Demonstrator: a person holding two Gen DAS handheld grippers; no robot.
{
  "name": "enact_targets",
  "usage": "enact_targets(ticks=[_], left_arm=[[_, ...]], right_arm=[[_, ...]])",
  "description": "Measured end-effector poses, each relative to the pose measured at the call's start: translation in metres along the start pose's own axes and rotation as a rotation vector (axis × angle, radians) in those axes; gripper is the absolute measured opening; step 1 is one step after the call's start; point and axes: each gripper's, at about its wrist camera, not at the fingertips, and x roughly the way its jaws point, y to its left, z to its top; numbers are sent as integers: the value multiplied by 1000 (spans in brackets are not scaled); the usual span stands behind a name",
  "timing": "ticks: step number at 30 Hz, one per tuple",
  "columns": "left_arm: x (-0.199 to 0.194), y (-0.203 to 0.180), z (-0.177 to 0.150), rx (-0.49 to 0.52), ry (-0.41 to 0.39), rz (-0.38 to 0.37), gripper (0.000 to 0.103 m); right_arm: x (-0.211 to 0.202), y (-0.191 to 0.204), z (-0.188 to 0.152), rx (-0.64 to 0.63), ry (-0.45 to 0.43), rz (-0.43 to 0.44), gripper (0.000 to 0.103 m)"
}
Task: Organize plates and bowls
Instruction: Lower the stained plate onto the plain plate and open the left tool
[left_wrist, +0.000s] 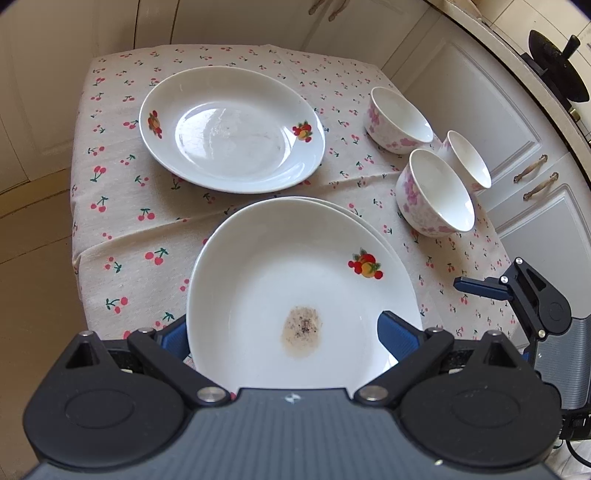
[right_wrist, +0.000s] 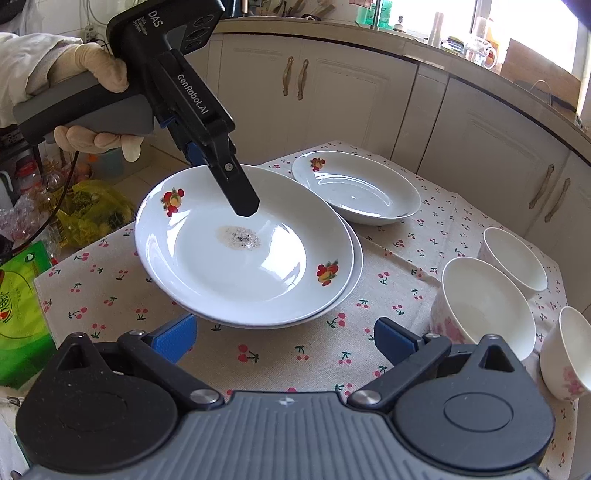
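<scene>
Holding stained plate (right_wrist: 243, 254) by its rim with left gripper (right_wrist: 207, 158), one finger (right_wrist: 240, 192) lying over the inside, the other hidden beneath; plate sitting between the blue pads in the left wrist view, fingers narrow and clamped on the rim. Resting or hovering right on top of a second plate (right_wrist: 351, 277), offset slightly, contact hard to call. Sitting farther back on the cloth (left_wrist: 129, 229), third plate (left_wrist: 231, 129), alone and apart from the pair. Clustering at the table's right side, three bowls (left_wrist: 436, 195), touching or nearly so, not nested. Hovering low near the front edge, right gripper (right_wrist: 284, 341), fingers wide, gripping nothing. Judging step: stacking plates, top one being set down. Calling next for squaring the plate over the lower one, releasing, then fetching the far plate onto the pile; bowls likely nesting after, probably right gripper's job.
</scene>
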Motion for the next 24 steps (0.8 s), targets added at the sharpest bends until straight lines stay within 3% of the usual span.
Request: enact_targets(ticks=[11,16,24], left_arm=[[5,-14,-3,19,-25,104,99],[9,-27,-7,58,-37,221,99],[-7,-50,-15,156,-147,197,99]], right_arm=[[-10,1,-8,31,-5,-25,103],[-14,1,-11,45,-3,-45,103],[-21,1,-17,78,-20,-54,103]])
